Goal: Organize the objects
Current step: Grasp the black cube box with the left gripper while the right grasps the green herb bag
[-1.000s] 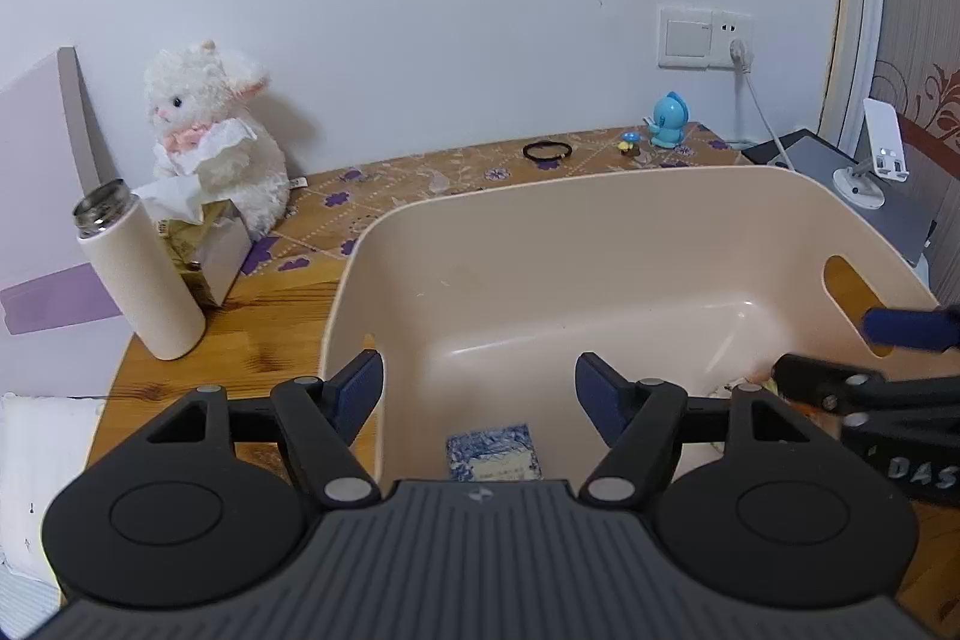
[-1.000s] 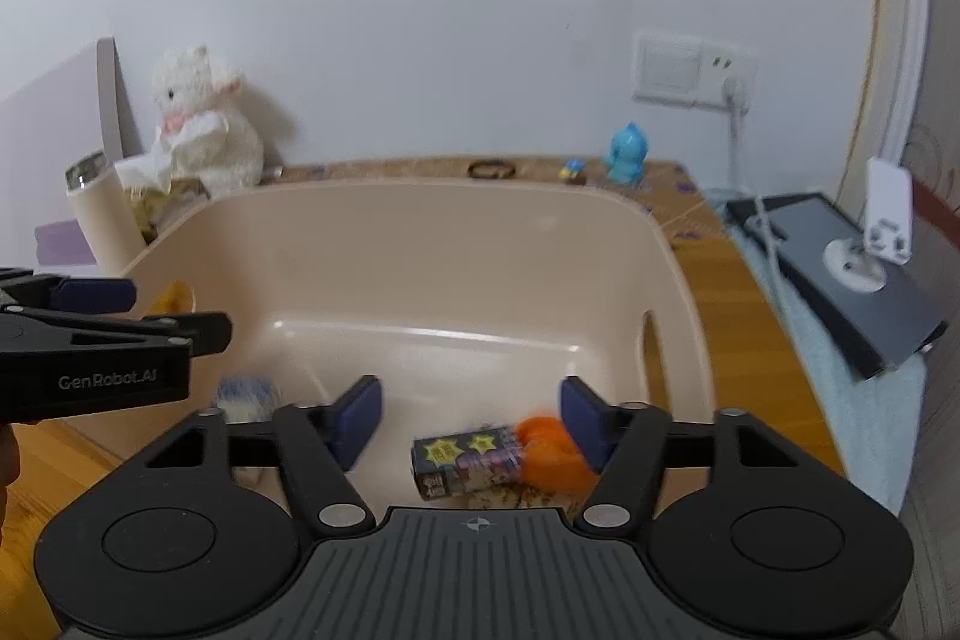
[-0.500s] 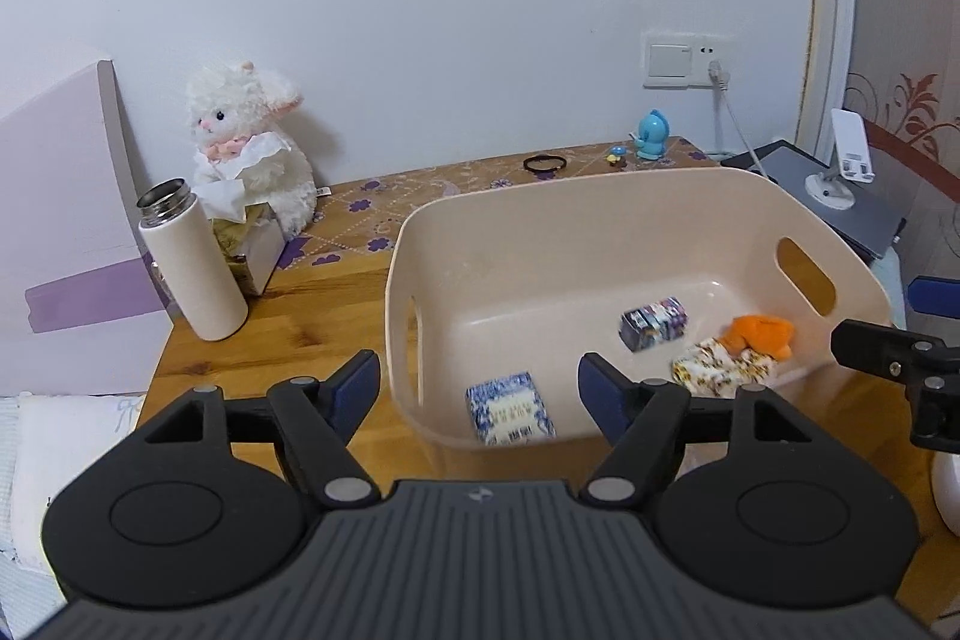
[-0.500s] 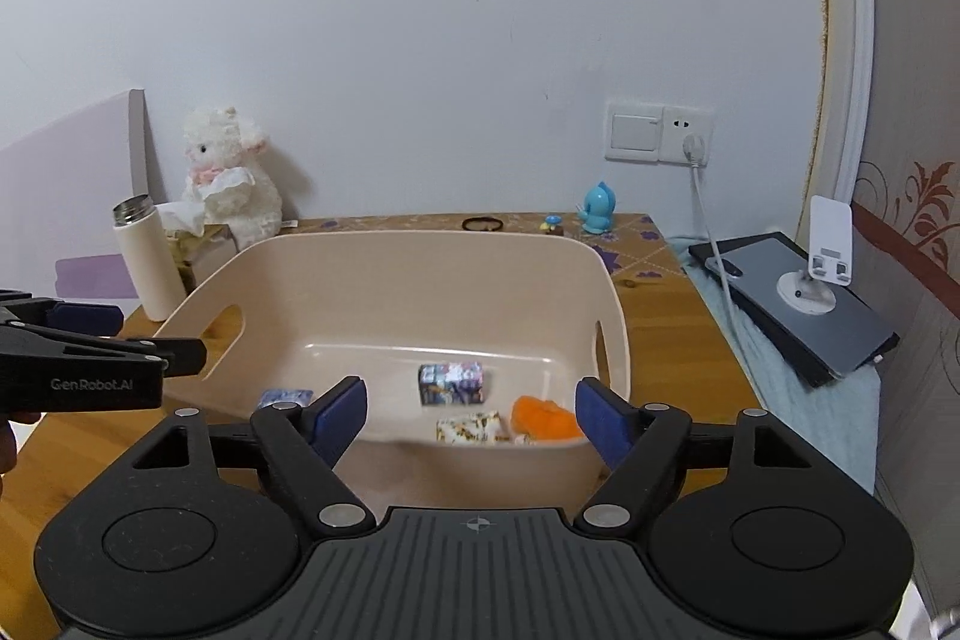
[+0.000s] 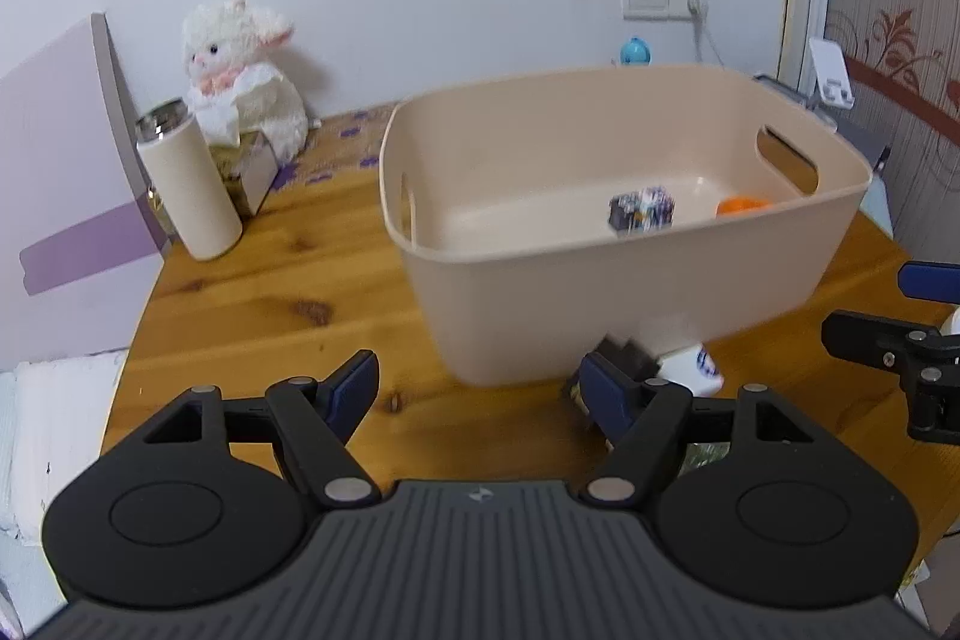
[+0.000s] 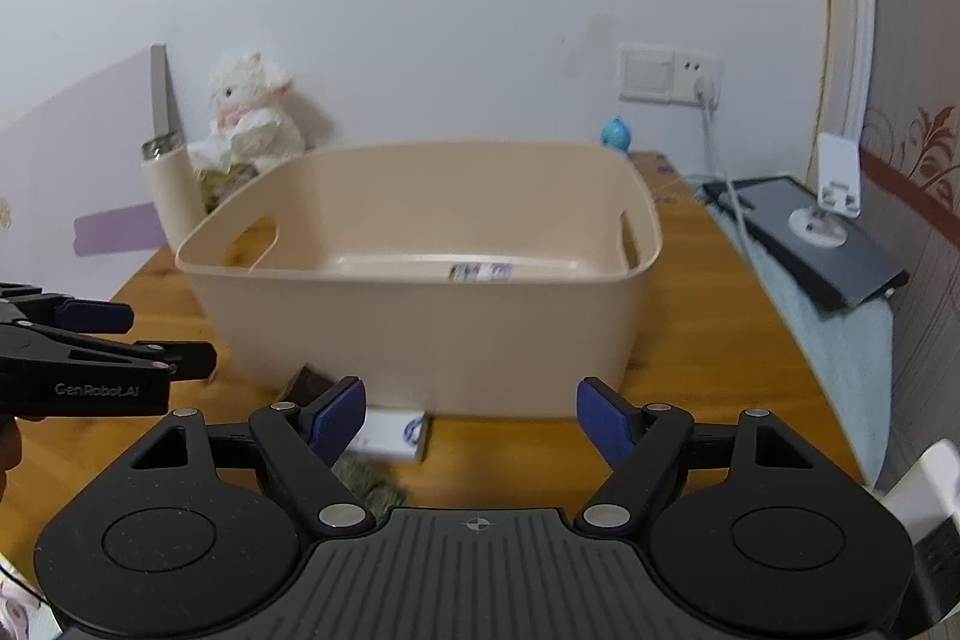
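A beige plastic bin (image 5: 600, 292) (image 6: 420, 334) stands on the wooden table (image 5: 270, 304). Inside it lie a small patterned box (image 5: 641, 211) and an orange item (image 5: 741, 205); only the top of the patterned box (image 6: 480, 272) shows in the right wrist view. In front of the bin lie a white box with a blue logo (image 6: 393, 433) (image 5: 690, 370) and a dark brown item (image 6: 309, 382). My left gripper (image 5: 477, 385) is open and empty, in front of the bin's near left corner. My right gripper (image 6: 471, 412) is open and empty, in front of the bin.
A cream thermos (image 5: 189, 184), a tissue box (image 5: 252, 169) and a white plush lamb (image 5: 240, 70) stand at the back left. A blue figurine (image 6: 615, 134) is behind the bin. A dark tablet with a white stand (image 6: 816, 232) lies right. A greenish item (image 6: 366, 481) lies near my right gripper.
Both grippers have pulled back and down from over the bin to the table in front of it. The loose items before the bin have come into view.
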Available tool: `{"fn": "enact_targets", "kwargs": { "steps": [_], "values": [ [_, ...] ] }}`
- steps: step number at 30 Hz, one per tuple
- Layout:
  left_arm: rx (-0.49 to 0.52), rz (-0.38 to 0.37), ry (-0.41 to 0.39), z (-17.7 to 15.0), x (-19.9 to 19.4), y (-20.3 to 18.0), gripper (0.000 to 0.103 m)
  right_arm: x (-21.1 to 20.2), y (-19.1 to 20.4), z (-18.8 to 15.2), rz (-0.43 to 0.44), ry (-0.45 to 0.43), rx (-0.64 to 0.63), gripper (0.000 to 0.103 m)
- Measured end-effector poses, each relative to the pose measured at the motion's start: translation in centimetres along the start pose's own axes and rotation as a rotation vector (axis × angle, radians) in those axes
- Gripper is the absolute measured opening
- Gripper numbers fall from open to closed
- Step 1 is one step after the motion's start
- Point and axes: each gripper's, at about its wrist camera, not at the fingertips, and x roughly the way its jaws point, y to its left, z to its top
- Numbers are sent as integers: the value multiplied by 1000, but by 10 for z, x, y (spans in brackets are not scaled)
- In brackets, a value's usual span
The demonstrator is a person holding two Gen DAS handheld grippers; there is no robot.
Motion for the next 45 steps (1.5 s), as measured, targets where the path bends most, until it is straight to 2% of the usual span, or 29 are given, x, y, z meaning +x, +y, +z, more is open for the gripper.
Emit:
{"fn": "enact_targets", "kwargs": {
  "steps": [11,21,23,28,30,35,40,42,43,44,45],
  "values": [
    [0,-6,75,-28,19,11,75,30,26,-25,62,99,-17,79],
    [-19,-23,83,-25,29,18,75,63,38,-32,92,168,-24,81],
    [-26,-43,76,-23,30,18,75,67,37,-33,96,170,-16,86],
    [-23,-113,56,-20,30,9,77,67,33,-34,89,171,-28,86],
    [-16,-142,46,-19,31,3,81,64,33,-34,74,166,-50,85],
    [4,-174,39,-12,46,-15,84,63,27,-33,111,173,-19,76],
    [-7,-185,99,-9,71,-24,81,64,24,-32,149,171,-16,68],
    [-3,-192,116,-10,79,-26,67,65,24,-31,173,172,-7,61],
    [-4,-208,123,-11,81,-26,65,65,23,-30,187,174,-3,54],
    [-16,-222,120,-11,80,-25,58,65,23,-29,205,176,3,42],
    [-18,-231,119,-11,80,-25,55,64,24,-29,217,177,5,38]
  ]
}}
